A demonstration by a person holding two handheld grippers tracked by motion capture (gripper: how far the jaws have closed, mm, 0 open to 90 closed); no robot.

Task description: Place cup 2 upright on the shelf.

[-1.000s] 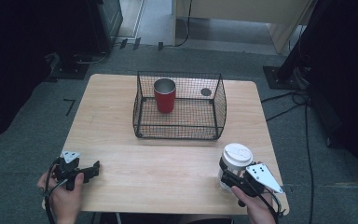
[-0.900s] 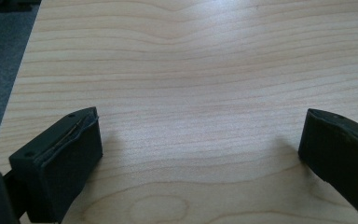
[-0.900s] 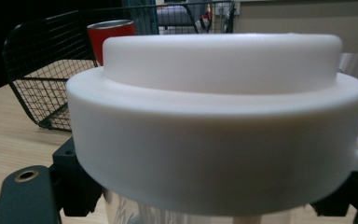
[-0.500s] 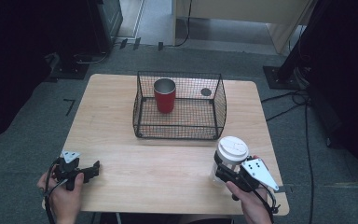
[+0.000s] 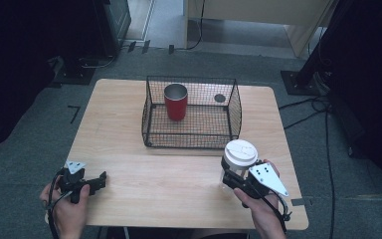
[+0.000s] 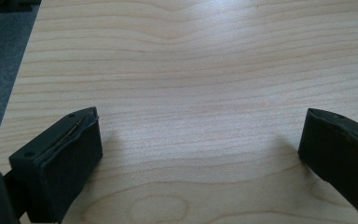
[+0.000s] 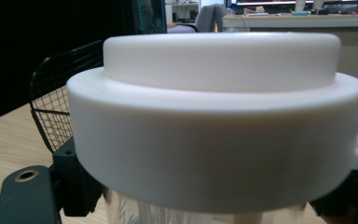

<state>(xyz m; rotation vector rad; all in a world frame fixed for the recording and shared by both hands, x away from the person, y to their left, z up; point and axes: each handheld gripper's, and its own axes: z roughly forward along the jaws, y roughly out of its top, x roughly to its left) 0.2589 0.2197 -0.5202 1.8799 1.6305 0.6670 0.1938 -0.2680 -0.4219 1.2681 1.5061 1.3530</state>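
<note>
Your left tongs are matte black, with blocky rectangular jaws, a small round hole in the jaw housing, a black cable trailing off, and a grey three-cornered plate on top. Your right tongs are black too, carrying a larger grey triangular plate dotted with dark screws.

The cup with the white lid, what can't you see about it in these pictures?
- Inside the cup: high view, the white lid covers it.
- Its bottom: right gripper view, cut off by the lower edge; high view, the right gripper hides it.
- Whether it touches the table: cannot tell.
</note>
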